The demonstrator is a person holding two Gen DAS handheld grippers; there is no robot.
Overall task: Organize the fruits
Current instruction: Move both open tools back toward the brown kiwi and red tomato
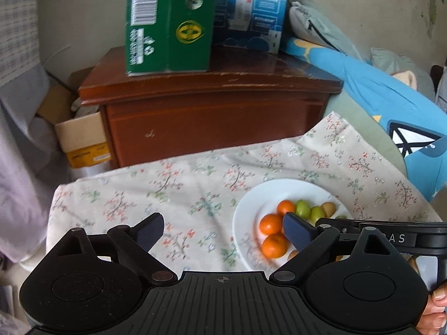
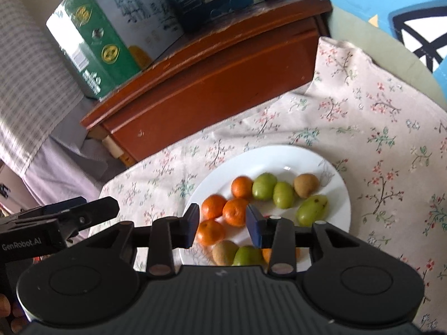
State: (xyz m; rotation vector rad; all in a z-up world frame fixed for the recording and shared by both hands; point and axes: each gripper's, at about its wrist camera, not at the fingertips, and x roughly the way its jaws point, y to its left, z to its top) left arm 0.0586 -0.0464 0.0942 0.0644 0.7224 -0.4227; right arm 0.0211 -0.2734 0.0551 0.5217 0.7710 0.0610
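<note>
while i look along my left gripper, its two fingers are spread wide with nothing between them, hanging over the floral cloth. the white plate sits to the right on that cloth, and my right-hand finger overlaps its near side. on the plate i see tangerines, small green fruits and a brown kiwi. past the cloth stands a brown wooden cabinet with a green box and a blue box on top.

from my right gripper, the fingers are parted, holding nothing, and hover over the near part of the white plate. four tangerines cluster just ahead of the fingertips, green fruits lie to the right, one kiwi sits at the far side and another kiwi at the near edge. the other gripper's black body shows at the left.
</note>
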